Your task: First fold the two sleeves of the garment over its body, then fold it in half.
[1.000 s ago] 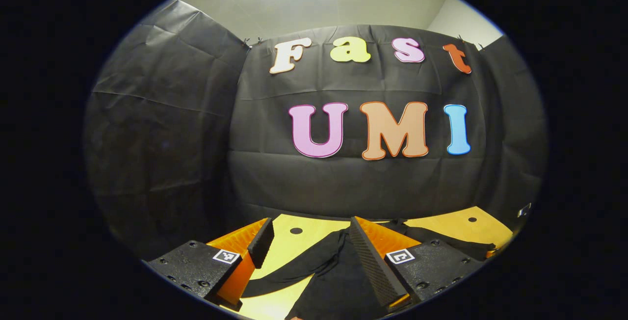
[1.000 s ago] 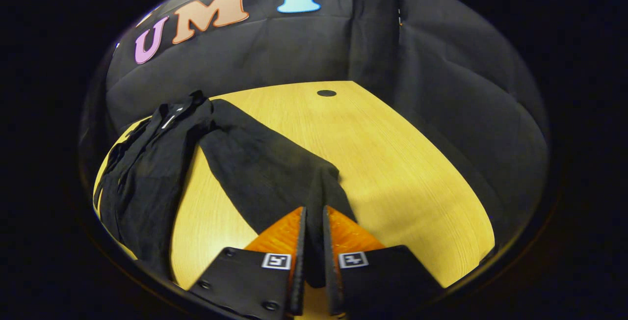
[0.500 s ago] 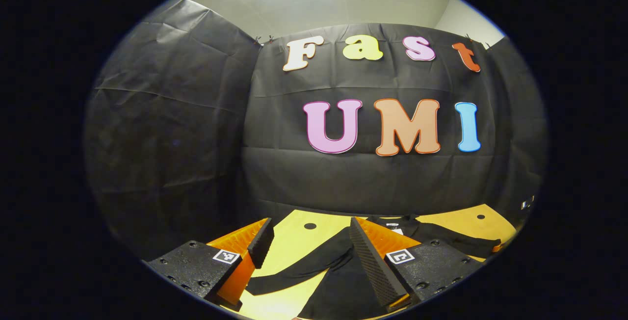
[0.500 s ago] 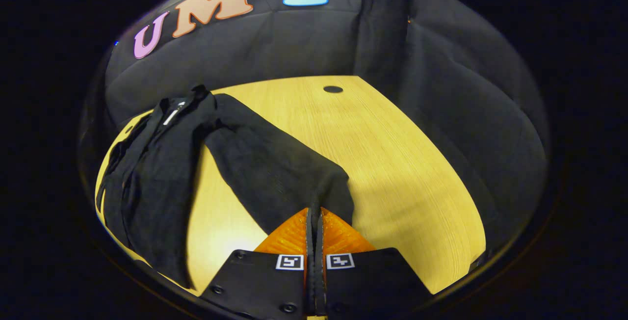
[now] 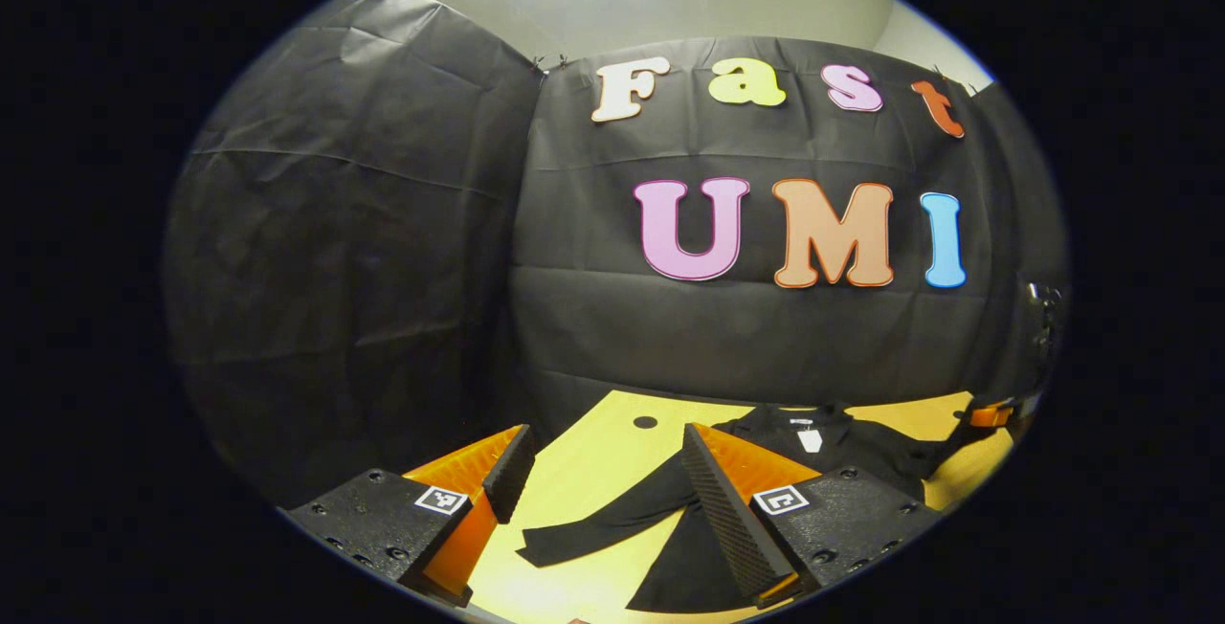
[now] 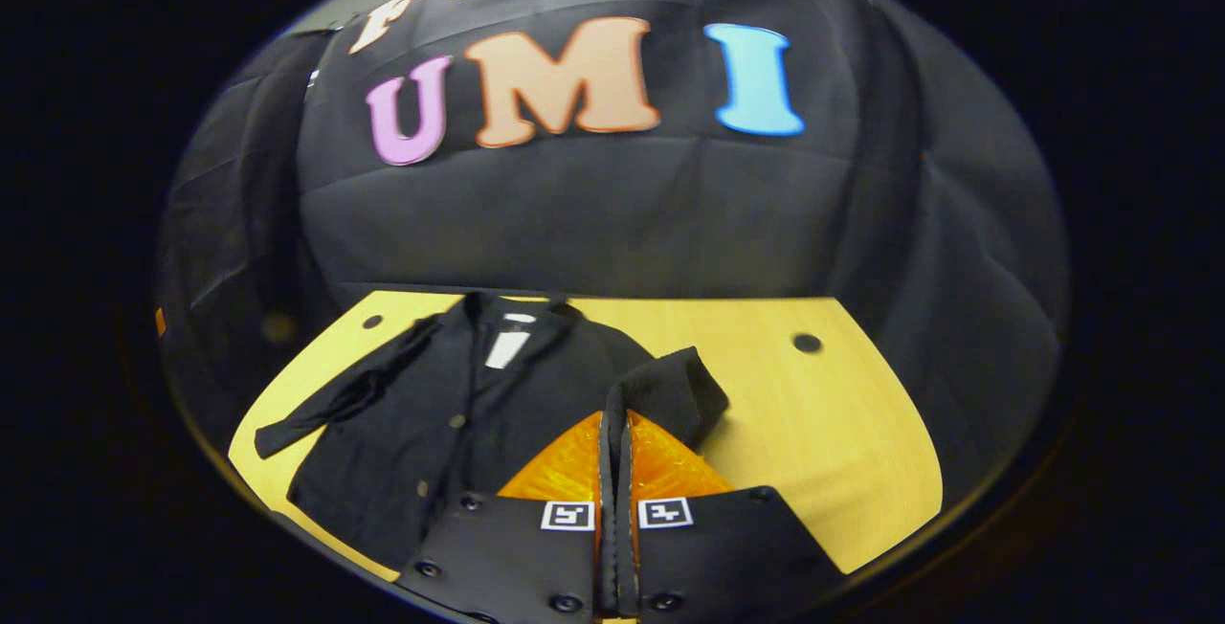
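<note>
Since a second ago the right gripper [image 6: 612, 442] has carried the right sleeve [image 6: 670, 390] up off the wood and in toward the body of the garment [image 6: 450, 423], and its view has swung from the side to face the garment head-on; the left gripper view has panned so that more of the garment [image 5: 842, 447] shows. Tabletop [image 6: 842, 433]: pale wood, with dark round holes near its far left and far right corners. Black garment lies spread on the left half of the tabletop, collar toward the far edge, a white tag inside the neck, a row of small buttons down the front. Left sleeve [image 6: 335, 399] stretches flat toward the near left edge, unfolded. Right sleeve is lifted, its end bunched above the fingertips of the right gripper, whose two fingers are pressed together on the cloth with no gap between them. Left gripper [image 5: 603, 490] hangs above the left part of the tabletop, jaws wide apart, nothing between them; the left sleeve [image 5: 612, 519] lies on the wood below and ahead of it, not touched. Far off at the right edge of the left gripper view, the other gripper is a small, indistinct shape.
</note>
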Available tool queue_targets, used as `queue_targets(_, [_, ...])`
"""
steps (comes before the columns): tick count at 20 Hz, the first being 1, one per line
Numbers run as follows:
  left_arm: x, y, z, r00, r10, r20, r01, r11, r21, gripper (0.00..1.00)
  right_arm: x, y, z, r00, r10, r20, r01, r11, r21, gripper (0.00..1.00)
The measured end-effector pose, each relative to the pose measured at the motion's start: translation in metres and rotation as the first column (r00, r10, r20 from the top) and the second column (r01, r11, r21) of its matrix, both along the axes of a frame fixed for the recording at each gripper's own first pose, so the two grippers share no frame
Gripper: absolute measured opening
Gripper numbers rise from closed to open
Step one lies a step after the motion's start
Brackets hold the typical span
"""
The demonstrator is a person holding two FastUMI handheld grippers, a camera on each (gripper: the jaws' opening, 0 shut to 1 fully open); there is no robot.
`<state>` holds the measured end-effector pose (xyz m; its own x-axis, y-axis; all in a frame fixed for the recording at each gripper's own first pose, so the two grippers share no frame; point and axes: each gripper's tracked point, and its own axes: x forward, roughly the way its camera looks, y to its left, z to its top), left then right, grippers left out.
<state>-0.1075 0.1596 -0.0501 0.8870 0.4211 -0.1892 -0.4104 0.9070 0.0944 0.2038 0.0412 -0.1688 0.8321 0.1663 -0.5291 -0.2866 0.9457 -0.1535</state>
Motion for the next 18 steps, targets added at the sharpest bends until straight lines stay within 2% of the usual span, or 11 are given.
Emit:
queue_targets(4, [-0.016, 0.028, 0.0, 0.999, 0.036, 0.0, -0.036, 0.999, -0.013, 0.91, 0.002, 0.134, -0.009, 0.986, 0.166, -0.014, -0.166, 0.986, -0.021, 0.02])
queue_targets(9, [-0.042, 0.061, 0.0, 0.997, 0.075, -0.019, -0.074, 0.996, 0.047, 0.91, -0.01, 0.24, -0.065, 0.953, 0.293, -0.083, -0.298, 0.953, -0.062, 0.02])
queue_targets(15, [-0.064, 0.094, 0.002, 0.991, 0.127, -0.031, -0.124, 0.989, 0.08, 0.91, -0.035, 0.28, -0.142, 0.918, 0.353, -0.182, -0.384, 0.906, -0.176, 0.02])
queue_targets(18, [-0.07, 0.101, 0.0, 0.99, 0.14, -0.034, -0.136, 0.987, 0.091, 0.92, -0.047, 0.285, -0.161, 0.906, 0.36, -0.223, -0.4, 0.9, -0.173, 0.05])
